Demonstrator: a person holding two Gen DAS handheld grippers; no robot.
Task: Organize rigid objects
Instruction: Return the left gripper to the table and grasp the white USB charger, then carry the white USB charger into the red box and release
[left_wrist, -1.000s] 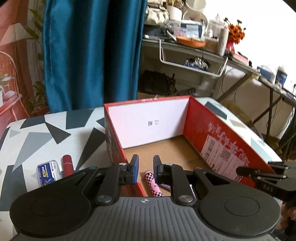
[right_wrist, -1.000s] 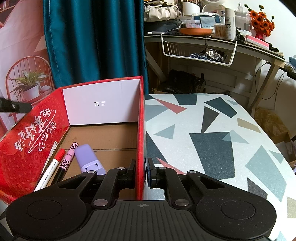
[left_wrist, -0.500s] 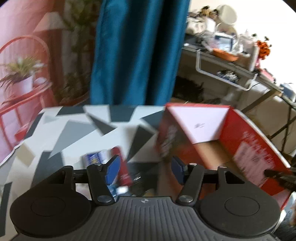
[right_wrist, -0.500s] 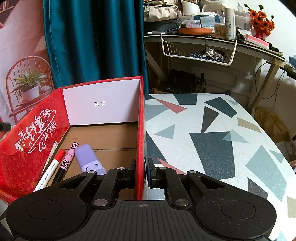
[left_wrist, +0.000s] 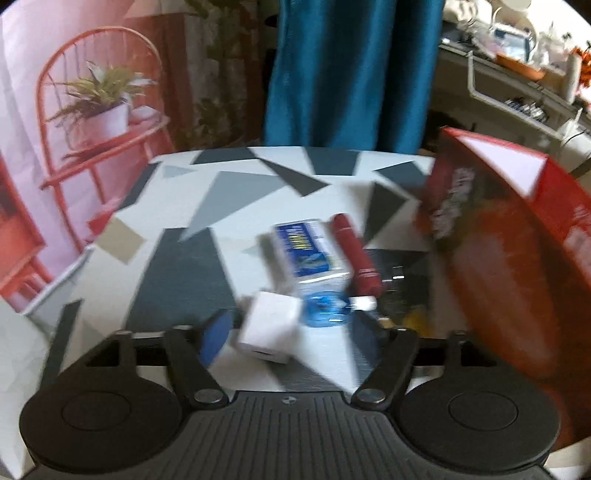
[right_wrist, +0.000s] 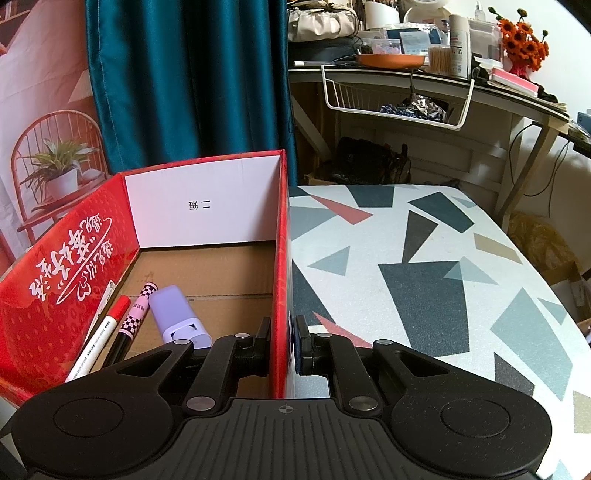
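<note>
I have my right gripper (right_wrist: 283, 345) clamped on the red box's (right_wrist: 280, 258) side wall, and three items already lie inside: a red-capped marker (right_wrist: 105, 325), a checkered pen (right_wrist: 133, 321) and a lilac case (right_wrist: 177, 314). My left gripper (left_wrist: 291, 336) hangs spread wide and empty over the table (left_wrist: 184, 258), where the white cube (left_wrist: 267, 326), blue-labelled packet (left_wrist: 306, 251) and red tube (left_wrist: 356, 258) wait (this view is blurred), so I judge us about halfway.

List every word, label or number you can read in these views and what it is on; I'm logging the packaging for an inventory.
"二 短", printed upside down: white inner end panel of the red cardboard box.
White brush-style Chinese script on the box's left inner wall: too stylised and tilted to read.
Small print on the white marker: too small.
Yellow lettering on the blue-labelled pack on the table: motion-blurred, unreadable.
</note>
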